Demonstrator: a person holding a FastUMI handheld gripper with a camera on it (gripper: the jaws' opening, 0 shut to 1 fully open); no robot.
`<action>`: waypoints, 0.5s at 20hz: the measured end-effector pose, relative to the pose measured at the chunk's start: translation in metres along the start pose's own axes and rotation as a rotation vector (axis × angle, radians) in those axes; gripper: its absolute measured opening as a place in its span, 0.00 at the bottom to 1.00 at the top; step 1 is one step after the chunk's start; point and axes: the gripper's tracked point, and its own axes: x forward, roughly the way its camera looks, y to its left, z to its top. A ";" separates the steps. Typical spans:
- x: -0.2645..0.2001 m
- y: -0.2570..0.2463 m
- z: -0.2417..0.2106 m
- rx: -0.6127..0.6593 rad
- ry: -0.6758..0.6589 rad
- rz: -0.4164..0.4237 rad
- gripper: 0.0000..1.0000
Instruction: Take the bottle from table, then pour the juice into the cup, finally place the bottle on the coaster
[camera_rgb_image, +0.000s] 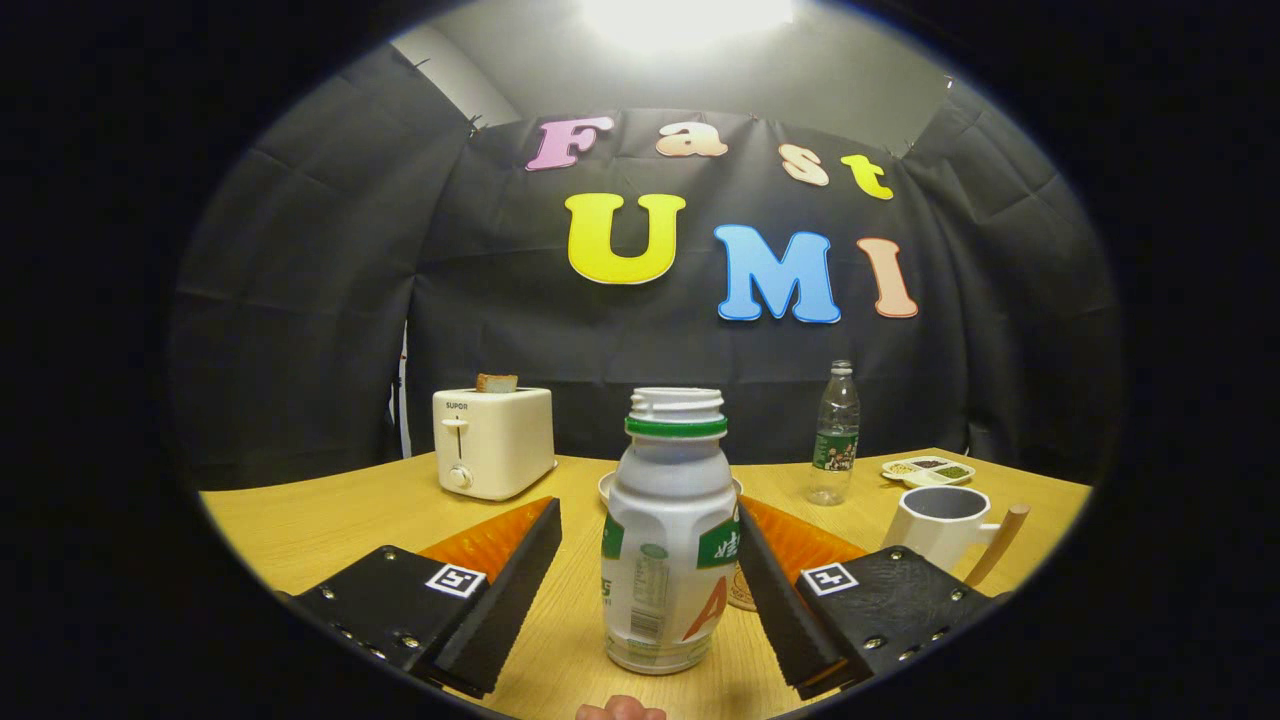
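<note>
An uncapped white juice bottle (665, 540) with a green neck ring stands upright on the wooden table (320, 520), between my two fingers. My gripper (648, 512) is open around it. The left finger (505, 590) is a clear gap away from the bottle, while the right finger (775, 590) sits right by its side. A white cup (940, 525) with a wooden handle stands beyond the right finger. Part of a small round coaster (741, 592) peeks out between the bottle and the right finger.
A white toaster (493, 440) with a slice of bread in it stands at the back left. Behind the juice bottle lies a white plate (606, 487). A clear water bottle (835, 435) and a small divided dish (928, 469) are at the back right.
</note>
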 end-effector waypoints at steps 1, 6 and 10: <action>0.003 -0.002 -0.004 -0.002 0.010 -0.001 0.99; 0.003 -0.003 -0.007 0.033 0.024 0.015 0.79; -0.003 -0.012 -0.008 0.051 0.021 -0.014 0.66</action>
